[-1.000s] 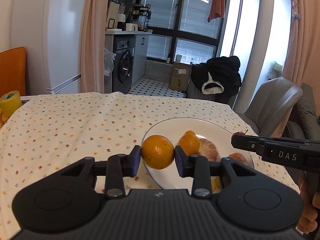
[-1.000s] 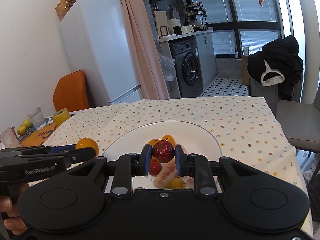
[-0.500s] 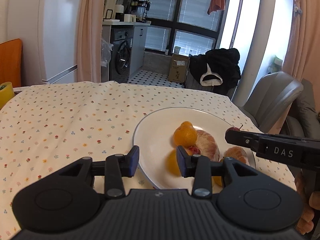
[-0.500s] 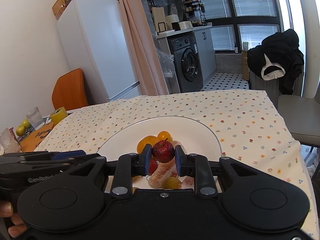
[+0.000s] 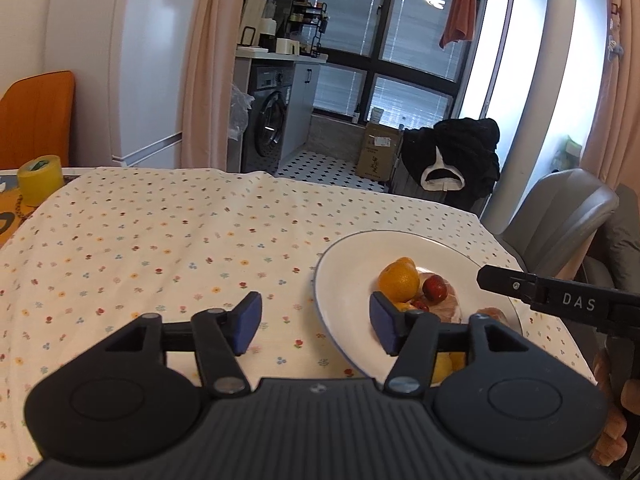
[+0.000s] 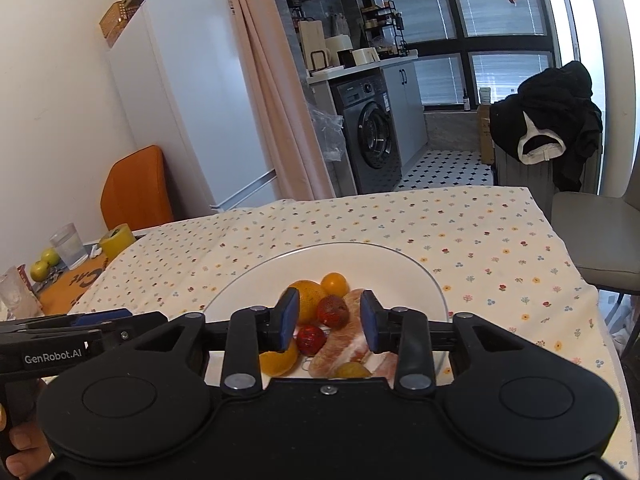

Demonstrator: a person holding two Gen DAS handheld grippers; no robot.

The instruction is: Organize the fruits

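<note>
A white plate [image 5: 352,264] [image 6: 384,264] on the flowered tablecloth holds a heap of fruit: an orange [image 5: 398,280] [image 6: 307,304], a small tangerine [image 6: 335,283], a dark red fruit [image 5: 435,287] [image 6: 333,312], a smaller red one [image 6: 311,339] and peeled pink grapefruit pieces [image 6: 344,344]. My left gripper [image 5: 316,322] is open and empty, its span reaching from the cloth to the plate's left rim. My right gripper [image 6: 329,324] is open above the heap, the dark red fruit lying loose between its pads. The right gripper's finger [image 5: 552,298] reaches in from the right.
A yellow tape roll [image 5: 39,178] [image 6: 117,240], a glass [image 6: 69,245] and green fruits [image 6: 44,264] stand at the table's left end. A grey chair [image 5: 560,212] stands to the right and an orange chair [image 6: 134,192] at the far left.
My left gripper let go of the orange onto the plate and drew back left, opening wide. My right gripper opened and released the dark red fruit onto the heap.
</note>
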